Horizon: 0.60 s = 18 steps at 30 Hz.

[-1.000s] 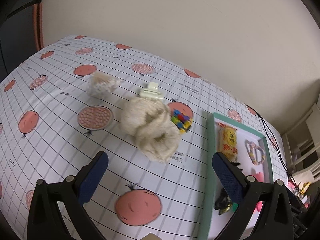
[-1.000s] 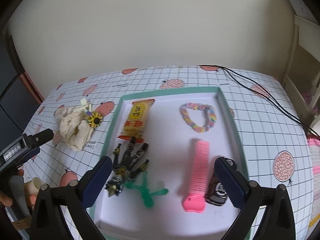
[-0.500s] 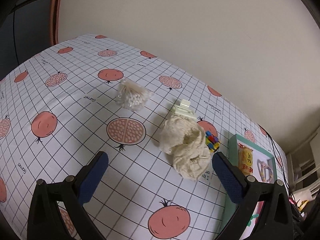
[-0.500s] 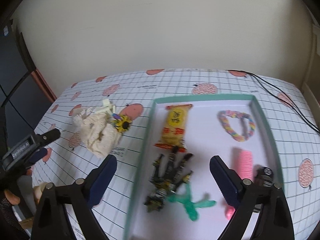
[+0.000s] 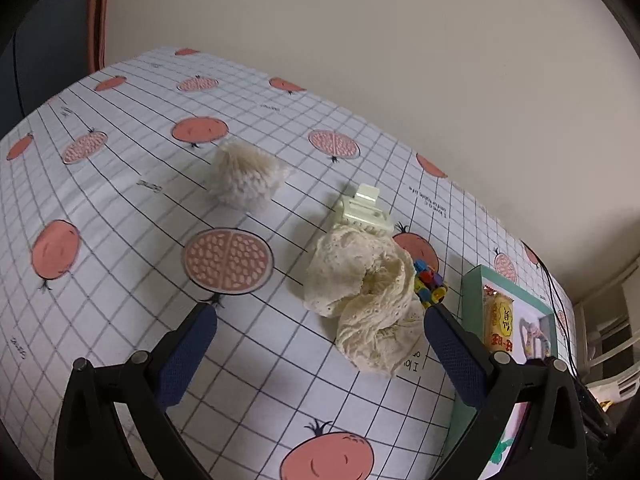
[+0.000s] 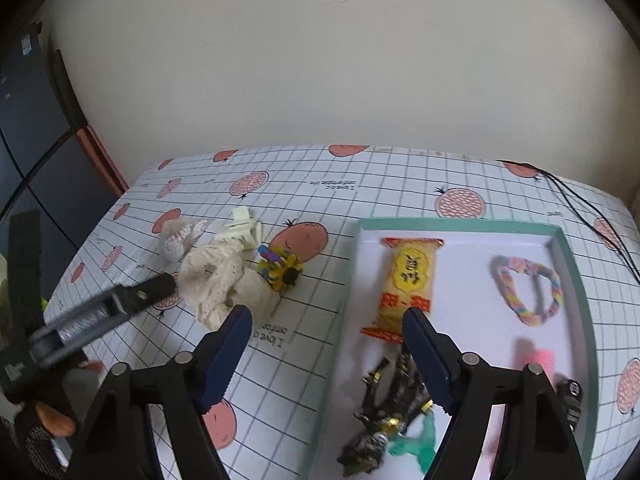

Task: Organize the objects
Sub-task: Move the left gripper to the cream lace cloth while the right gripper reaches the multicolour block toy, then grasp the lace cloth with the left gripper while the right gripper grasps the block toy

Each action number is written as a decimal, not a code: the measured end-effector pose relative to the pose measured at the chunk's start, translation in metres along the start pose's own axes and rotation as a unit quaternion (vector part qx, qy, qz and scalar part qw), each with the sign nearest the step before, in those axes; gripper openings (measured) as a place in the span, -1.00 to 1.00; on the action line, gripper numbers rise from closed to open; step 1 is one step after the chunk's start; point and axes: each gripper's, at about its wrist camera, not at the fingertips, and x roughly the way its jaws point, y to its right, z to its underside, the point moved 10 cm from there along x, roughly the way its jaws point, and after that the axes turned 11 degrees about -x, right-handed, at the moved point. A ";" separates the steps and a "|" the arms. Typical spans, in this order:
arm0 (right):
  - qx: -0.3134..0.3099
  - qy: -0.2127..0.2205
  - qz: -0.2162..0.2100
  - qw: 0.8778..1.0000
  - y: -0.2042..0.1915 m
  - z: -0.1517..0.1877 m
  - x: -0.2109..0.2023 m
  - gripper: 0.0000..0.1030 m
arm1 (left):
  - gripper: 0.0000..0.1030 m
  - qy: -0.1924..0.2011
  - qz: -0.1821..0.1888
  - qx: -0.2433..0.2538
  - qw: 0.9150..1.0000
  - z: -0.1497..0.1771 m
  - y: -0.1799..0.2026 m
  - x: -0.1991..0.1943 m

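Open left gripper (image 5: 320, 330) near cream lace cloth (image 5: 366, 298), tablecloth (image 5: 132, 216) beyond.

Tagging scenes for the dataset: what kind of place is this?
Probably a home room, not a lab: a table with a pomegranate-print cloth against a plain wall, a teal tray of household odds, white shelving at the side.

This looks like a home room. A table fills the lower part of both views, covered by a tablecloth (image 5: 120, 208) with a grid and pomegranate print. A plain cream wall (image 6: 320, 60) runs across the top. At the right edge of the left wrist view stands a white shelf (image 5: 616, 344). A dark cabinet (image 6: 28, 128) with a reddish edge shows at the left of the right wrist view, and a black cable (image 6: 580, 216) trails over the table's upper right.
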 end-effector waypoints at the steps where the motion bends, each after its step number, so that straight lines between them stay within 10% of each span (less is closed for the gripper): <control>1: 0.000 -0.001 0.001 1.000 -0.001 -0.001 0.003 0.52 | 0.99 -0.002 -0.001 0.003 1.000 0.001 0.002 0.004; 18: 0.003 -0.040 -0.009 0.999 -0.009 -0.030 0.067 0.33 | 0.58 -0.004 -0.011 0.037 0.999 -0.001 0.016 0.045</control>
